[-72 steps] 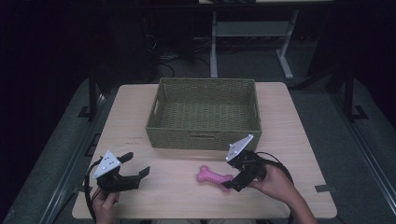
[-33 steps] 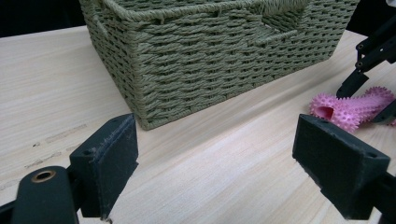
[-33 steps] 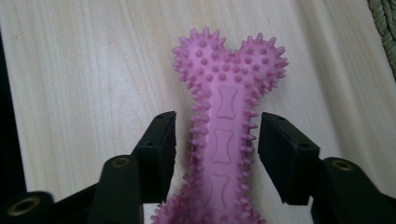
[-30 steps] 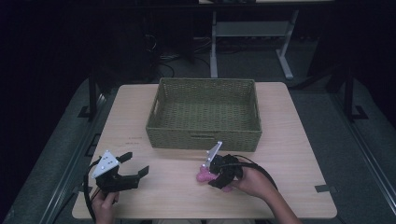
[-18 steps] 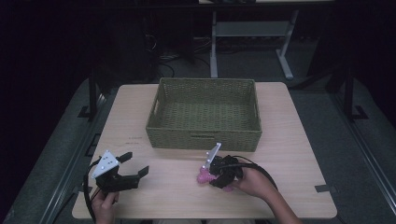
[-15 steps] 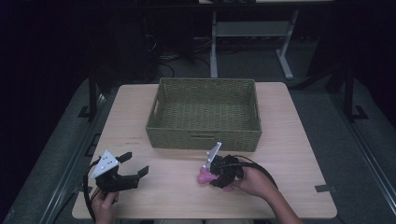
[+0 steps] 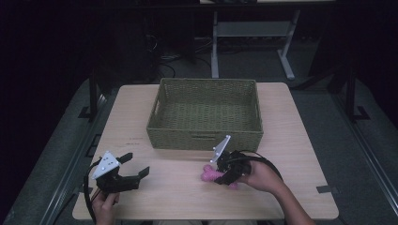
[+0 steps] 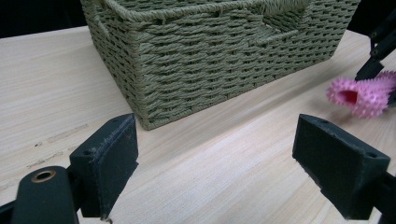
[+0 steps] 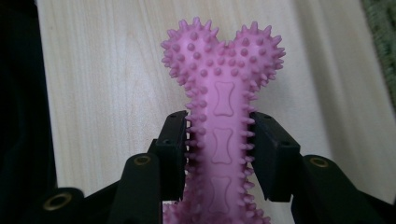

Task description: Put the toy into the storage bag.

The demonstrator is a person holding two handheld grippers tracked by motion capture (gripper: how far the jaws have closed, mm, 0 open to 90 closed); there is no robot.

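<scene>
Bone [image 9: 223,140] is clamped mid-shaft by right claw [image 9: 219,154], likely for balanced lifting into basket [image 7: 205,112]; left claw [image 8: 238,172] is parked wide open, empty, on tabletop [image 7: 300,131].

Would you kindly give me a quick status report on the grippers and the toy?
Right gripper shut on pink bone toy. Left gripper open, empty, on table. Basket beyond toy, nothing between.

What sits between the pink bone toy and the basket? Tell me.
Nothing visible. The right claw is shut on the pink bone toy, and only bare table separates it from the basket, whose near wall it must clear.
</scene>
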